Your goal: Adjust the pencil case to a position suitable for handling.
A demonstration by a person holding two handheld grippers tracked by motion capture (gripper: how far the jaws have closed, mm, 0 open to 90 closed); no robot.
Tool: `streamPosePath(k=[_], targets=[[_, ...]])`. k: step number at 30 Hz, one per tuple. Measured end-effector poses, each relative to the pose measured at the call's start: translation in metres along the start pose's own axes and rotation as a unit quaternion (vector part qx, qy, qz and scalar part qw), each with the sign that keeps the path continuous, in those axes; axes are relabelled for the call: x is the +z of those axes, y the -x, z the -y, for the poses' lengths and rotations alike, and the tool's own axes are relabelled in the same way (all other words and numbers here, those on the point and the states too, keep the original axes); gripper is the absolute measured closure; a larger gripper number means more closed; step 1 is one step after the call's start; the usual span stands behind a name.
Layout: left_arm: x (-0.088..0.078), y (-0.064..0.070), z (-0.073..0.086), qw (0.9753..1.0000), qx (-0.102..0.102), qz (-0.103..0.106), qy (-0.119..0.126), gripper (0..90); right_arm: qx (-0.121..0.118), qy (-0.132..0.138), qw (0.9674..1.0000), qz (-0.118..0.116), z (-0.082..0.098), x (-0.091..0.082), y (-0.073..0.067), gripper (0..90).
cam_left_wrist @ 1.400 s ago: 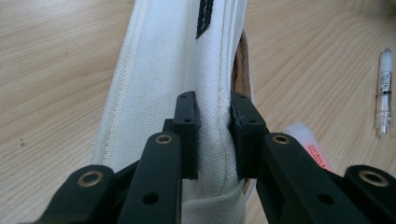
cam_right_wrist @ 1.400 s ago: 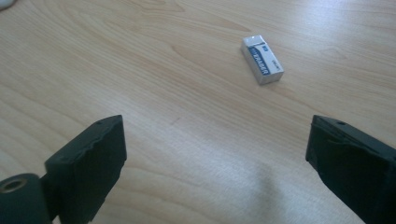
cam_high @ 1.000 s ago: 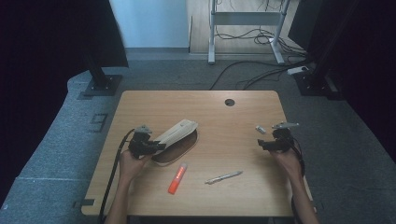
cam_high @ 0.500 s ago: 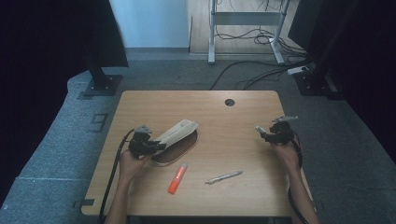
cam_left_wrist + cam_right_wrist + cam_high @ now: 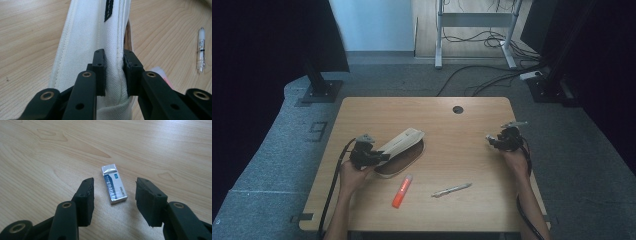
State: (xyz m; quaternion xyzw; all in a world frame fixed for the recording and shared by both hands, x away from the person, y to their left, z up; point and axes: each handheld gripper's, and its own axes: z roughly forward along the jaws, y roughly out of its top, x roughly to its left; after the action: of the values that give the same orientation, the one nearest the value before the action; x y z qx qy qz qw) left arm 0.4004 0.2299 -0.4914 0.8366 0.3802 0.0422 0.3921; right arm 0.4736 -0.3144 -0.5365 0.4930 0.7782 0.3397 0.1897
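The pencil case (image 5: 399, 150), cream cloth with a dark inside, lies on the left half of the table (image 5: 462, 210), its mouth gaping toward the near edge. What it holds cannot be made out from above. The left gripper (image 5: 379, 156) is clamped on the case's near end; in the left gripper view the two black pads pinch a fold of white fabric (image 5: 100, 37) beside a stitched seam, and a small black label sits at the top of the cloth.

The eraser (image 5: 114, 183) lies flat on the wood at the right side of the table, in a silver and blue sleeve printed ERASER. In the right gripper view it sits between the jaws of the right gripper (image 5: 114, 192), with bare wood on both sides of it, so the pads touch nothing. These jaws have just been closing around it. From above the eraser (image 5: 490, 138) is only a pale speck at the gripper's tip.

An orange highlighter (image 5: 402, 190) and a clear pen (image 5: 452, 189) lie near the front edge, just apart from the case. Compared with a second ago, the right hand (image 5: 514, 160) has moved farther up the table, while the left has kept its place.
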Motion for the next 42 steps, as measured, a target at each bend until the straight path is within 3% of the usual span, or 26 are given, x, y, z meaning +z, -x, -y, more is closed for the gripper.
streamPosePath(k=[9, 19, 26, 42], targets=[[0.000, 0.000, 0.000, 1.0000, 0.001, 0.000, 0.000, 74.3, -0.006, -0.010, 0.9999, 0.006, -0.002, 0.008, 0.003, 51.5], [0.000, 0.001, 0.000, 1.0000, 0.006, -0.001, -0.001, 73.5, -0.006, -0.020, 0.9998, -0.005, -0.002, 0.010, 0.000, 70.9], [0.000, 0.002, 0.000, 0.9999, 0.010, -0.004, -0.002, 73.6, -0.010, -0.019, 0.9998, 0.000, 0.000, 0.006, -0.006, 71.7], [0.000, 0.001, 0.000, 1.0000, 0.005, 0.002, -0.003, 73.1, -0.024, 0.004, 0.9994, -0.024, 0.002, -0.018, -0.026, 71.8]])
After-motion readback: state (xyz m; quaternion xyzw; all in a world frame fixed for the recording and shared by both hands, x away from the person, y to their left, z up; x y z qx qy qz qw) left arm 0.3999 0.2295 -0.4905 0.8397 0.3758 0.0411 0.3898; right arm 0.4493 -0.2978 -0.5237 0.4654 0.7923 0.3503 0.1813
